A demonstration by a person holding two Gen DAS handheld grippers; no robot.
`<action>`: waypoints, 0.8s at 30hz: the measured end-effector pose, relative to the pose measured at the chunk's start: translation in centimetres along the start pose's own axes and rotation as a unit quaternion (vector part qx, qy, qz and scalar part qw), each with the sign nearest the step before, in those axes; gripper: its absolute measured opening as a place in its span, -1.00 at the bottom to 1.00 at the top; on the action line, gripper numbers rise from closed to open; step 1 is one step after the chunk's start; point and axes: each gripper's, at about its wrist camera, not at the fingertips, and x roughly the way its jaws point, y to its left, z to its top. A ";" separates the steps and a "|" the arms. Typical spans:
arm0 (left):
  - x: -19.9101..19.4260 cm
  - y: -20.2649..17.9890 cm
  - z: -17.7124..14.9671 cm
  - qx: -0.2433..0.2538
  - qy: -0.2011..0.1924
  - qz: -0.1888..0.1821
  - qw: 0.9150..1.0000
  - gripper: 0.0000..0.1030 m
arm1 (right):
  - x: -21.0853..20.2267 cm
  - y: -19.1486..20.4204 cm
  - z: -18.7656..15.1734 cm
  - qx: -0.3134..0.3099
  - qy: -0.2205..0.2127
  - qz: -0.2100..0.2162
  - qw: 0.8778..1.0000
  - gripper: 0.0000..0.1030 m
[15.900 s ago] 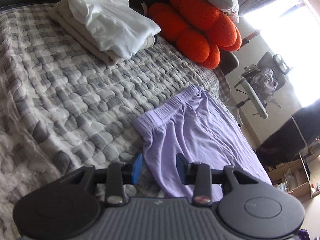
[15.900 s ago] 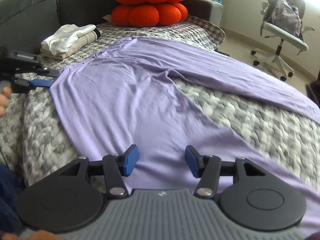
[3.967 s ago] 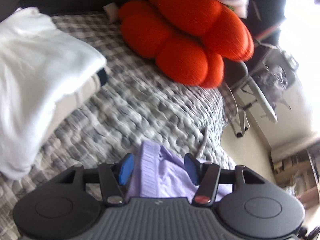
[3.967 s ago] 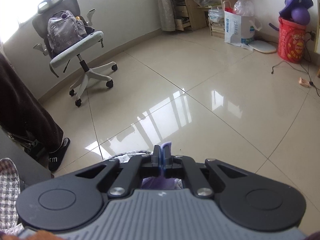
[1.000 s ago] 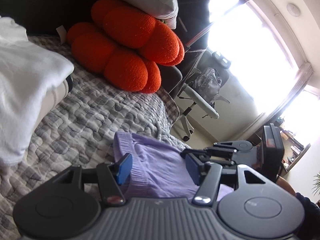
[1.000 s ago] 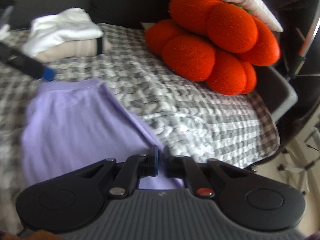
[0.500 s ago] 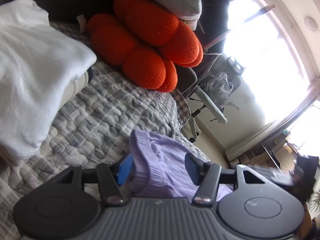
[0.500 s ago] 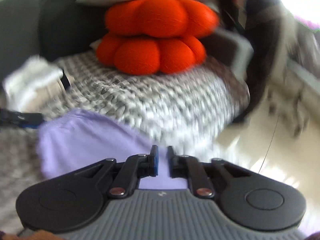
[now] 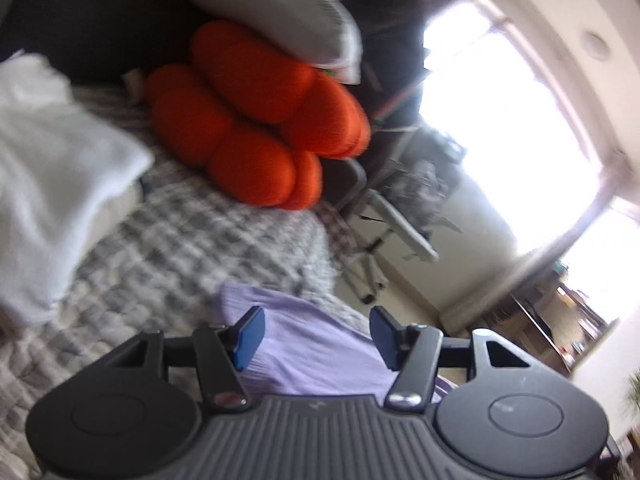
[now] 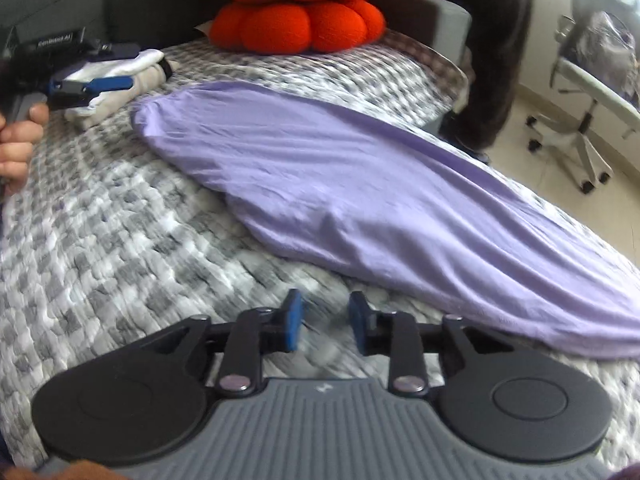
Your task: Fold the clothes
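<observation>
A lilac pair of trousers [image 10: 360,184] lies on the grey checked bedspread [image 10: 100,248], folded lengthwise, with its waistband end toward the cushions. My right gripper [image 10: 326,326] hovers open over the bedspread just short of the trousers' near edge, with nothing between its fingers. My left gripper [image 9: 316,336] is open above the ribbed waistband [image 9: 320,360]. In the right wrist view the left gripper [image 10: 92,84] is at the far left, held by a hand [image 10: 20,140].
A folded stack of white and beige clothes [image 10: 132,70] lies at the bed's back left, seen large in the left wrist view as the white stack [image 9: 52,184]. Orange cushions [image 10: 300,12] sit at the head. A person in dark clothes [image 10: 492,40] and an office chair [image 10: 592,92] stand beyond the bed's right edge.
My right gripper has opened, let go of the lilac cloth and drawn back over the bedspread. The trousers now lie flat, folded lengthwise. The left gripper stays open over the waistband.
</observation>
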 end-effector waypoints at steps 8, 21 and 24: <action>1.9 -2.2 -1.8 0.051 0.039 0.011 0.998 0.15 | 1.7 1.6 1.0 -0.002 -0.025 0.042 0.999 -0.22; 4.0 1.0 -2.9 0.007 0.078 0.024 0.997 0.16 | 2.1 3.5 1.2 -0.060 -0.066 -0.010 0.996 -0.28; 3.7 0.9 -2.8 0.001 0.071 0.022 0.997 0.16 | 2.2 3.7 1.1 -0.073 -0.075 -0.020 0.994 -0.28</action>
